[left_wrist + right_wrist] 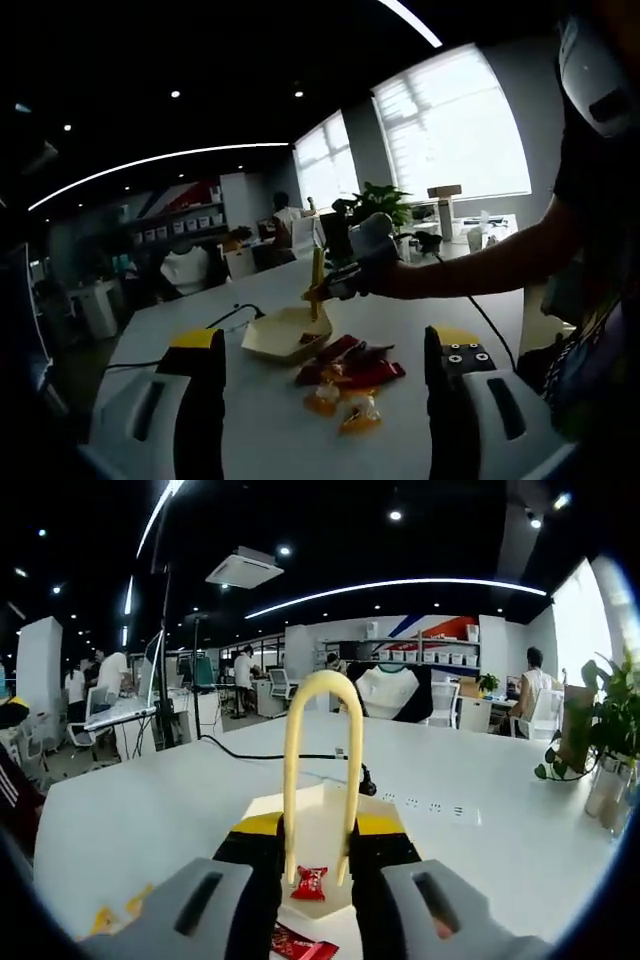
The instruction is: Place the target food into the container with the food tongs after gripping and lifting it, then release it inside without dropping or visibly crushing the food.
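Pale yellow plastic tongs, looped, clamped in the right gripper, tips over a red wrapped candy in the cream square container. Left gripper released. Crinkly wrappers on smooth white desk; open office.

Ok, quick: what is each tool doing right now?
Left tool: open, holding nothing.
Right tool: shut on the yellow tongs, which pinch a red candy.
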`<state>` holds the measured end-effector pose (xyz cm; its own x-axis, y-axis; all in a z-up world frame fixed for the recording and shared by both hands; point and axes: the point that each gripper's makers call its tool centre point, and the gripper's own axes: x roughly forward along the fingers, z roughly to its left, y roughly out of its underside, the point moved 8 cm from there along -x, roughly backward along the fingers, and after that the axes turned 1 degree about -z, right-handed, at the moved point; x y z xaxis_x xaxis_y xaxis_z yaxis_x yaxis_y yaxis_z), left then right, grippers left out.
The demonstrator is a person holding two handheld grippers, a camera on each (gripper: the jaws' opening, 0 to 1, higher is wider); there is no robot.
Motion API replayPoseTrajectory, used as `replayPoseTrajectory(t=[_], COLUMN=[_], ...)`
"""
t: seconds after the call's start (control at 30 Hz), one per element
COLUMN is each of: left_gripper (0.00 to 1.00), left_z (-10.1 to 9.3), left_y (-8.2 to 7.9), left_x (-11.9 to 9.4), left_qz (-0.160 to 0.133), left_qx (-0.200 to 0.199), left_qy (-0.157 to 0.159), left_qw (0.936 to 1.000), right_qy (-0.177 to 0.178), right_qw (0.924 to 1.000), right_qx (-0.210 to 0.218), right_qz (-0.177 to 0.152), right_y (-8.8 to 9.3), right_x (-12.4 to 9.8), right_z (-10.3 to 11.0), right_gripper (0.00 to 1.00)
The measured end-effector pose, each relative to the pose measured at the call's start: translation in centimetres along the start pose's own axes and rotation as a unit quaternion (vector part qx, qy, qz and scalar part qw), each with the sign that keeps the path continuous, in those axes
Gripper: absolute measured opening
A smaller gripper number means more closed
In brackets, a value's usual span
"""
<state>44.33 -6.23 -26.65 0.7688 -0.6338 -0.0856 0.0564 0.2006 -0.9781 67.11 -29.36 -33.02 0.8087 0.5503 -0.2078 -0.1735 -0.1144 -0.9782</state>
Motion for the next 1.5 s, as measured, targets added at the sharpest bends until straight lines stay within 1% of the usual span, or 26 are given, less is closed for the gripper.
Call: replayPoseTrajectory(t=[0.07, 0.1, 0.17, 0.27, 0.37, 0.47, 0.5, 0.53, 0.57, 0.67, 0.77, 0.9, 1.07, 1.23, 1.4, 1.5], left_gripper=[0.87, 0.86, 0.87, 0.87, 0.87, 0.87, 0.87, 0.87, 0.88, 0.89, 0.9, 0.93, 1.0, 1.0, 1.0, 1.0], left_z=[-0.1, -0.1, -0.1, 0.1, 0.2, 0.2, 0.2, 0.2, 0.3, 0.2, 0.0, -0.1, -0.1, 0.0, 0.0, 0.1], left_y=[0.0, 0.0, -0.1, -0.2, -0.3, -0.3, -0.3, -0.2, -0.1, 0.0, 0.1, -0.1, -0.2, -0.1, -0.1, 0.1], left_x=[0.0, 0.1, 0.2, 0.2, 0.3, 0.2, 0.2, 0.2, 0.1, 0.1, 0.1, 0.2, 0.2, 0.3, 0.3, 0.2], left_qz=[0.0, 0.001, 0.003, 0.0, -0.001, -0.001, -0.001, 0.0, 0.0, 0.003, 0.003, -0.005, 0.0, 0.005, 0.008, 0.01], left_qx=[0.0, 0.001, 0.0, 0.0, 0.002, 0.003, 0.003, 0.002, 0.001, 0.0, 0.001, 0.0, 0.001, 0.0, 0.001, -0.001], left_qy=[0.001, 0.004, 0.004, 0.001, -0.001, -0.001, -0.001, -0.001, -0.004, -0.002, 0.001, 0.004, -0.001, -0.004, -0.003, -0.004], left_qw=[1.0, 1.0, 1.0, 1.0, 1.0, 1.0, 1.0, 1.0, 1.0, 1.0, 1.0, 1.0, 1.0, 1.0, 1.0, 0.9999], right_qy=[0.001, -0.002, -0.003, -0.007, -0.011, -0.016, -0.018, -0.012, -0.019, -0.022, -0.029, -0.035, -0.044, -0.057, -0.07, -0.086], right_qw=[1.0, 0.9999, 1.0, 1.0, 0.9999, 0.9999, 0.9998, 0.9997, 0.9994, 0.9996, 0.9993, 0.9992, 0.9988, 0.9977, 0.9969, 0.9955], right_qx=[0.003, 0.013, 0.002, 0.006, -0.003, -0.002, 0.004, 0.014, 0.008, 0.003, 0.013, 0.015, 0.02, 0.036, 0.034, 0.038], right_qz=[-0.002, -0.002, -0.001, -0.004, -0.004, -0.006, -0.008, -0.019, -0.026, -0.019, -0.021, -0.012, -0.003, -0.008, 0.002, 0.009], right_y=[0.1, 0.2, 0.4, 0.4, 0.5, 0.5, 0.6, 0.4, 0.4, 0.5, 0.9, 1.8, 2.8, 3.3, 4.1, 4.8], right_x=[-0.5, -0.8, -1.5, -2.1, -3.0, -3.8, -4.2, -4.7, -5.3, -6.1, -6.9, -7.4, -7.8, -8.0, -8.0, -8.0], right_z=[-0.2, -0.1, 0.0, -0.1, 0.2, 0.4, 0.5, 0.6, 0.9, 1.3, 1.5, 1.7, 2.1, 2.6, 2.9, 3.0], right_gripper=[0.21, 0.21, 0.21, 0.21, 0.21, 0.21, 0.21, 0.21, 0.21, 0.21, 0.22, 0.22, 0.22, 0.22, 0.23, 0.23])
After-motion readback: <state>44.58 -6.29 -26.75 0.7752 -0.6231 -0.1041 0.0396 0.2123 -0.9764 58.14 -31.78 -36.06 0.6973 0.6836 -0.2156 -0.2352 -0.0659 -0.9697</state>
